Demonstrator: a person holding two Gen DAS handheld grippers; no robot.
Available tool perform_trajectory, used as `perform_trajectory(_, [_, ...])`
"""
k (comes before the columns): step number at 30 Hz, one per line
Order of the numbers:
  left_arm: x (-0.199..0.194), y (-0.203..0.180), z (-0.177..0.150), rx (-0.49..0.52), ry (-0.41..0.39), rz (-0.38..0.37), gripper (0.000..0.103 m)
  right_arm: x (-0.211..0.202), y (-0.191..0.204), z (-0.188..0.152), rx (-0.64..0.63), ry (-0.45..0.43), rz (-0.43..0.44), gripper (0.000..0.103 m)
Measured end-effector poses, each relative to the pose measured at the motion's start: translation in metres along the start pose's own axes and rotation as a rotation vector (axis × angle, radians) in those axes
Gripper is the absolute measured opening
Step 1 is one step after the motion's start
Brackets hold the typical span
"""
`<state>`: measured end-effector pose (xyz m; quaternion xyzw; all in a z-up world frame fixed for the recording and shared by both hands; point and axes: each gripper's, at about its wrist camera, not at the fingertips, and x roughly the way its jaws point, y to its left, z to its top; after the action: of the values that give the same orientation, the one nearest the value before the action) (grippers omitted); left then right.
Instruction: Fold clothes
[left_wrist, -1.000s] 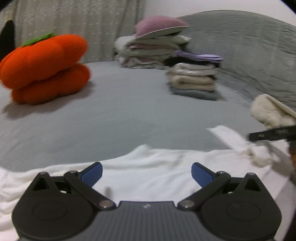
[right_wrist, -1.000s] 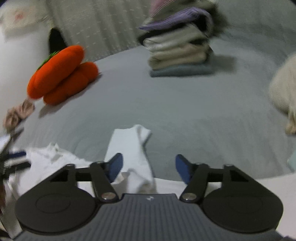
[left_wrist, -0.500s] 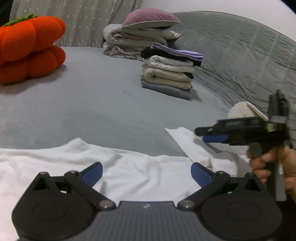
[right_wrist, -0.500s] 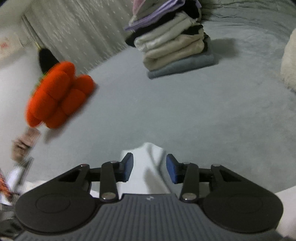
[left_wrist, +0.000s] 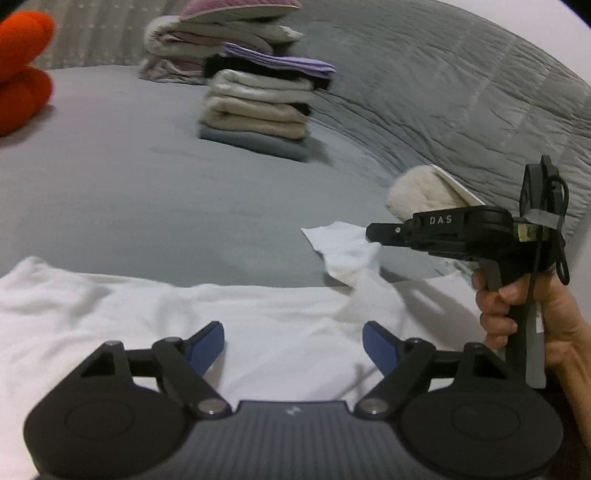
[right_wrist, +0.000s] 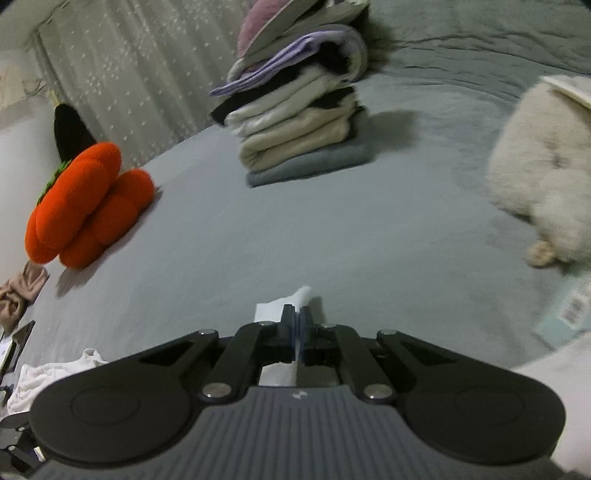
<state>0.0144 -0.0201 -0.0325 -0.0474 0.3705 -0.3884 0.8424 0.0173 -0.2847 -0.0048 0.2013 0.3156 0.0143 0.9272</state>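
Observation:
A white T-shirt (left_wrist: 155, 314) lies spread across the near part of the grey bed. Its sleeve (left_wrist: 343, 251) is lifted at the right, pinched in my right gripper (left_wrist: 373, 234), which a hand holds by the grip. In the right wrist view that gripper (right_wrist: 297, 321) is shut on the white sleeve (right_wrist: 273, 308), a tip of cloth poking out past the fingertips. My left gripper (left_wrist: 293, 341) hovers low over the shirt's body; its jaws are closing, still apart, with only flat cloth beneath them.
A stack of folded clothes (left_wrist: 258, 110) stands mid-bed, with a second pile (left_wrist: 207, 48) behind it. An orange pumpkin cushion (right_wrist: 88, 206) sits at the left. A fluffy cream garment (right_wrist: 543, 166) lies at the right. Quilted grey bedding (left_wrist: 461, 92) rises behind.
My right gripper closed on the sleeve and lifted it a little. The left gripper slid right across the shirt and its jaws narrowed slightly.

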Motion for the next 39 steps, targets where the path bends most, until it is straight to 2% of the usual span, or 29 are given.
perform_trajectory(8, [0.031,-0.027,0.007,0.027,0.034,-0.121,0.077,-0.019,-0.049,-0.005,0.059,0.025,-0.067,0.002])
perform_trajectory(10, [0.038,-0.033,0.009,0.033,0.041,-0.144,0.075,-0.025,-0.056,-0.004,0.072,0.013,-0.077,0.004])
perform_trajectory(11, [0.041,-0.036,0.01,0.034,0.044,-0.152,0.075,-0.028,-0.058,-0.004,0.076,0.003,-0.079,0.01])
perform_trajectory(12, [0.044,-0.038,0.012,0.036,0.047,-0.159,0.075,-0.031,-0.061,-0.003,0.081,-0.008,-0.079,0.015])
perform_trajectory(15, [0.051,-0.043,0.014,0.038,0.049,-0.182,0.071,-0.035,-0.064,0.002,0.108,-0.031,-0.034,0.015])
perform_trajectory(16, [0.052,-0.045,0.015,0.037,0.046,-0.194,0.066,-0.035,-0.064,0.004,0.118,-0.034,-0.012,0.015])
perform_trajectory(17, [0.052,-0.046,0.015,0.035,0.044,-0.209,0.06,-0.034,-0.064,0.006,0.124,-0.034,0.01,0.015])
perform_trajectory(22, [0.052,-0.052,0.007,0.044,0.054,-0.28,0.06,-0.021,-0.042,0.011,0.065,0.02,0.1,0.016])
perform_trajectory(23, [0.052,-0.053,0.005,0.051,0.06,-0.293,0.06,-0.016,-0.036,0.011,0.046,0.036,0.102,0.02])
perform_trajectory(24, [0.052,-0.055,0.002,0.058,0.067,-0.304,0.06,-0.01,-0.029,0.009,0.026,0.047,0.089,0.027])
perform_trajectory(26, [0.051,-0.058,-0.003,0.07,0.08,-0.321,0.06,0.0,-0.016,0.006,-0.017,0.054,0.049,0.035])
perform_trajectory(29, [0.05,-0.06,-0.008,0.068,0.088,-0.332,0.06,0.014,0.0,0.0,-0.087,0.064,-0.021,0.035])
perform_trajectory(31, [0.047,-0.06,-0.011,0.057,0.087,-0.329,0.06,0.021,0.005,-0.005,-0.128,0.068,-0.07,0.029])
perform_trajectory(32, [0.045,-0.06,-0.011,0.051,0.084,-0.327,0.06,0.025,0.006,-0.007,-0.149,0.068,-0.096,0.014])
perform_trajectory(33, [0.043,-0.059,-0.012,0.044,0.082,-0.327,0.06,0.027,0.007,-0.009,-0.164,0.066,-0.117,0.003])
perform_trajectory(35, [0.036,-0.059,-0.013,0.035,0.073,-0.322,0.061,0.025,0.004,-0.008,-0.163,0.043,-0.123,0.0])
perform_trajectory(39, [0.022,-0.056,-0.012,0.032,0.034,-0.274,0.068,0.002,-0.01,0.001,-0.095,-0.035,-0.07,0.0])
